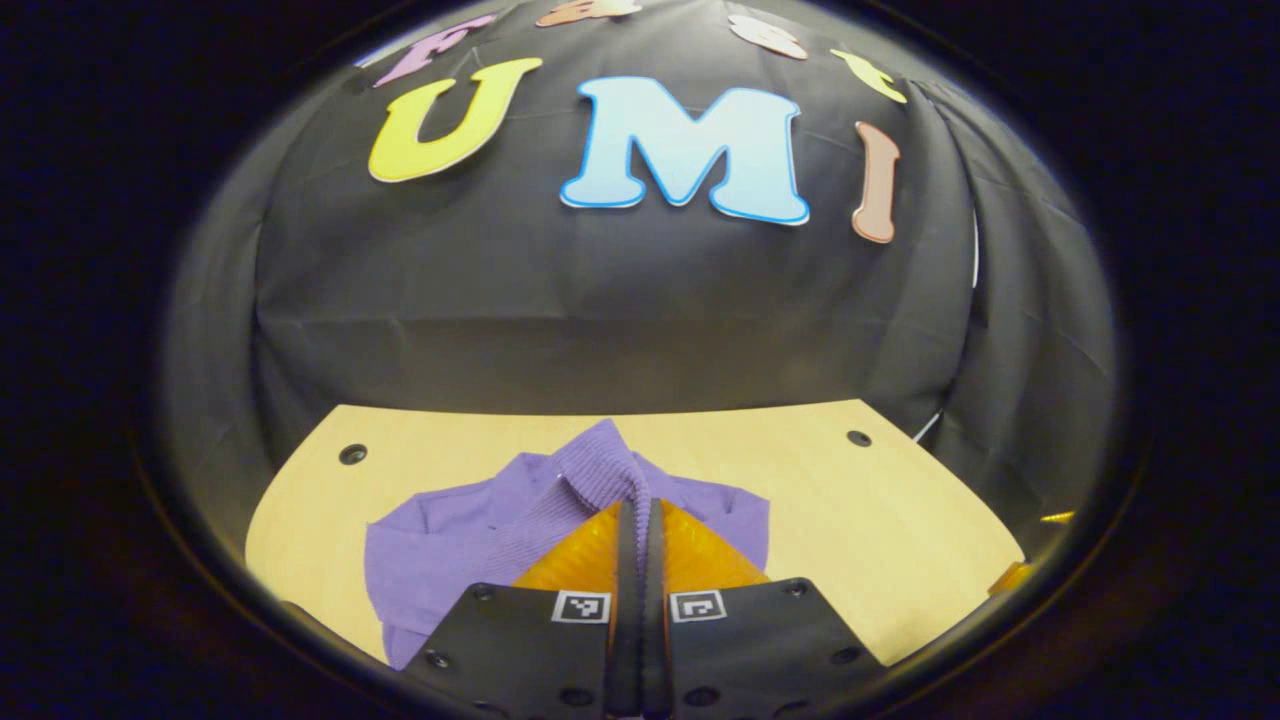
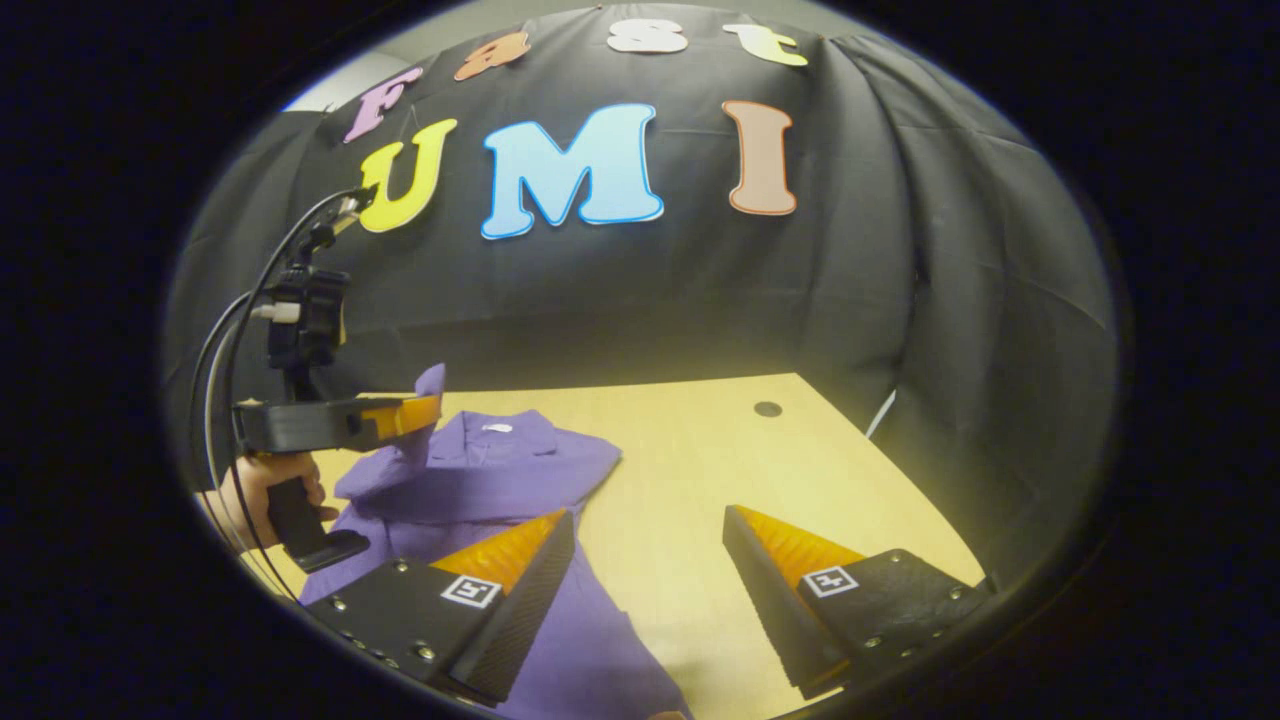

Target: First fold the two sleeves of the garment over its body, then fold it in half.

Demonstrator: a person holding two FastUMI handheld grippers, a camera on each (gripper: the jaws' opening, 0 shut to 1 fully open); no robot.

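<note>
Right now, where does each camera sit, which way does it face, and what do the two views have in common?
Left gripper view: rides on the left hand-held gripper, looking along its closed fingers across the purple garment on the wooden table to the booth wall; a ribbed sleeve is pinched between them.
Right gripper view: rides on the right hand-held gripper, fingers apart, low over the table, facing the wall; the left hand-held gripper and the person's hand show farther off.
Shared: the garment, table, wall and left hand-held gripper.

text: none readable | square coded markers [image 2: 471, 590] on gripper fingers, no lettering
</note>
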